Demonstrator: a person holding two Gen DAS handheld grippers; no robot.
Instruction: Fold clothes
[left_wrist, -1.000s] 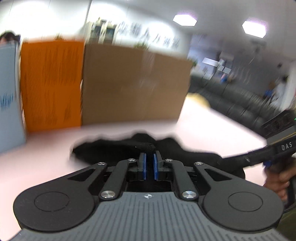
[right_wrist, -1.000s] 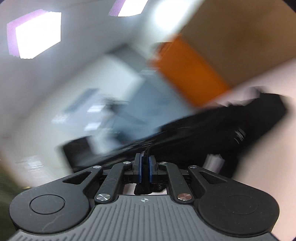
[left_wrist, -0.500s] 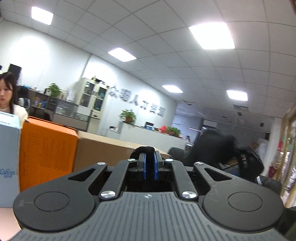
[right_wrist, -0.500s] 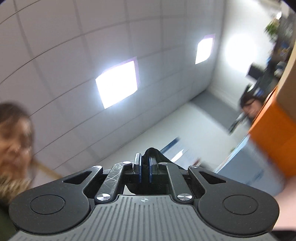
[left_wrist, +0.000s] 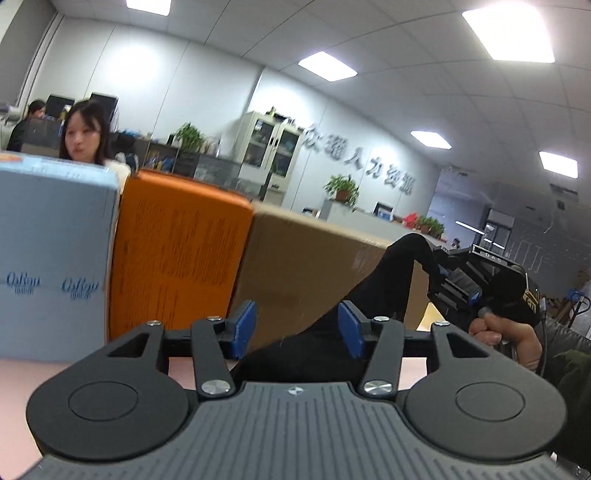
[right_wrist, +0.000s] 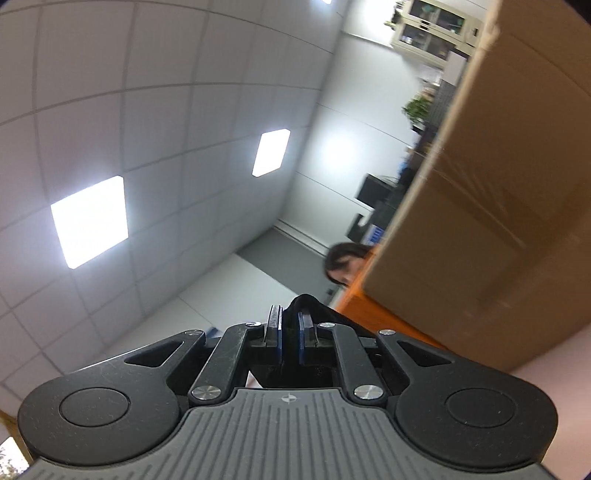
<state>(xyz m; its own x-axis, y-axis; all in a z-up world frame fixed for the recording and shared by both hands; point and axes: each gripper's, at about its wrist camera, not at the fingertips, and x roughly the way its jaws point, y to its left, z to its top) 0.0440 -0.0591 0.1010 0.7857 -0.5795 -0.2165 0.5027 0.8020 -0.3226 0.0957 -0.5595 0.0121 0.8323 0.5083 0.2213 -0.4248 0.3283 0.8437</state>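
Note:
A black garment (left_wrist: 384, 295) hangs in the air. In the left wrist view it stretches from low between my left fingers up to the right gripper. My left gripper (left_wrist: 297, 328) is open, its blue pads wide apart, and the cloth lies loose between them. My right gripper (left_wrist: 441, 275) shows at the right, held by a hand, pinching the garment's top corner. In the right wrist view the right gripper (right_wrist: 290, 334) is shut on a fold of the black garment (right_wrist: 304, 304), pointing up toward the ceiling.
A pale blue box (left_wrist: 51, 258), an orange box (left_wrist: 173, 254) and a brown cardboard box (left_wrist: 306, 273) stand in a row on the pink table (left_wrist: 22, 380). The cardboard box (right_wrist: 491, 221) is close on the right gripper's right. A woman (left_wrist: 83, 136) sits behind the boxes.
My left gripper has opened and let go of the garment, and has tilted down toward the boxes. The right gripper still holds the cloth raised.

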